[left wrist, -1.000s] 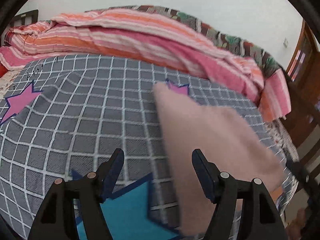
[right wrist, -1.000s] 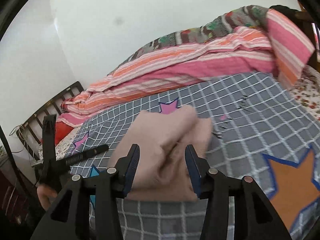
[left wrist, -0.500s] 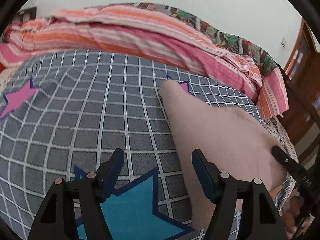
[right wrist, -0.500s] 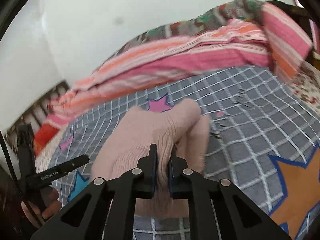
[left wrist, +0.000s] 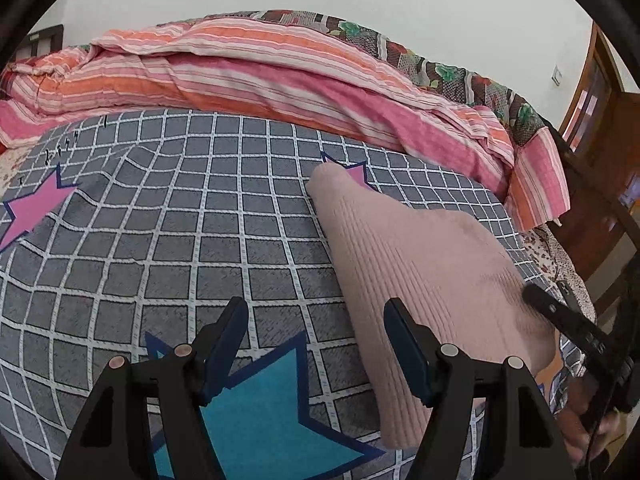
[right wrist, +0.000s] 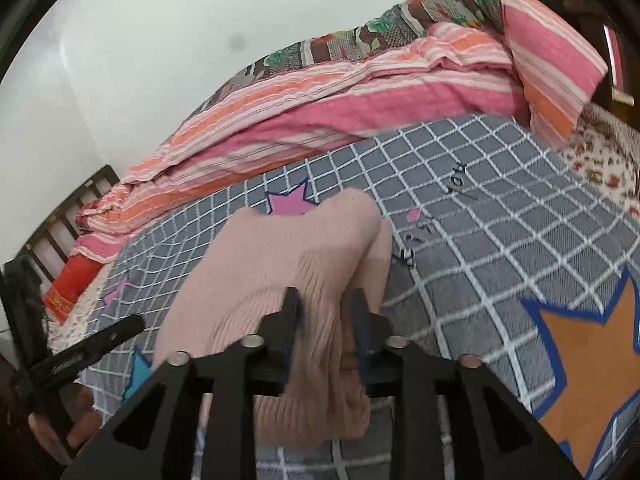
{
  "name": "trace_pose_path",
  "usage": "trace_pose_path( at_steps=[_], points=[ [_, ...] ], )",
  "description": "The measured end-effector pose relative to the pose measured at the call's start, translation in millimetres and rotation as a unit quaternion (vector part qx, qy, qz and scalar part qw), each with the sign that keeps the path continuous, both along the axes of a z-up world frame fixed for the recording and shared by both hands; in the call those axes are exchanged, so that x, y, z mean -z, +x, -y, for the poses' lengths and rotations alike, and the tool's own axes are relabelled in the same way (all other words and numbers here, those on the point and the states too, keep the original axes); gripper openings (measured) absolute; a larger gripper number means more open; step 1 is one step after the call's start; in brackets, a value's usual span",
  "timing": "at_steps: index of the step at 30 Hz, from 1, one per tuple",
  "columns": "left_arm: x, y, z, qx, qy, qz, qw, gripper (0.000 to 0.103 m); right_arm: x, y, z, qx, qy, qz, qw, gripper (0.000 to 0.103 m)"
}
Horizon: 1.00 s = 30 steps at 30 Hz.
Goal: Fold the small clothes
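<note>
the right tongs pinch a fold of the pink knit garment on the bed's checked cover. the left tongs hang wide apart, holding nothing, just beside it.

Pale pink ribbed garment; grey checked bedsheet with stars.

Even soft daylight, no hard shadows; fisheye bending edges; right view motion-blurred.

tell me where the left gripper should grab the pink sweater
Best guess: the near long edge of the pink sweater, coming in from the left gripper side. That edge lies flat and free on the checked bedspread; the right gripper has the other side bunched between its fingers.
</note>
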<state>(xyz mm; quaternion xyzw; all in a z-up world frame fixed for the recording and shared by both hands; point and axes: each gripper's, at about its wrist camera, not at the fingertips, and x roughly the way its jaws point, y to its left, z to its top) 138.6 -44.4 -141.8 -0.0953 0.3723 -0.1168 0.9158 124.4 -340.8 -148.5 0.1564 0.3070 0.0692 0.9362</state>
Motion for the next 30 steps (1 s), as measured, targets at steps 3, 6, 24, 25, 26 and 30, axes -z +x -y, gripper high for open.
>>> trace_pose_path(
  at_steps=[3, 6, 24, 25, 26, 30],
  points=[
    [1, -1, 2, 0.003, -0.001, -0.004, 1.0, 0.068, 9, 19, -2, -0.013, 0.01, -0.024, 1.0, 0.03],
    [1, -2, 2, 0.004, 0.002, -0.005, 1.0, 0.068, 10, 18, -1, -0.026, 0.012, -0.007, 1.0, 0.014],
    [5, 0, -12, 0.006, -0.021, -0.011, 0.9997, 0.068, 46, 23, 10, -0.045, 0.081, -0.057, 0.994, 0.068],
    [6, -1, -13, 0.006, -0.021, -0.011, 0.9997, 0.068, 50, 27, 13, -0.046, 0.101, -0.062, 0.992, 0.072],
    [6, -2, -15, 0.006, -0.019, -0.011, 0.9997, 0.068, 55, 31, 16, -0.046, 0.124, -0.069, 0.989, 0.072],
    [8, -4, -25, 0.002, -0.023, -0.012, 0.9996, 0.068, 59, 42, 19, -0.053, 0.154, -0.085, 0.983, 0.07]
  ],
)
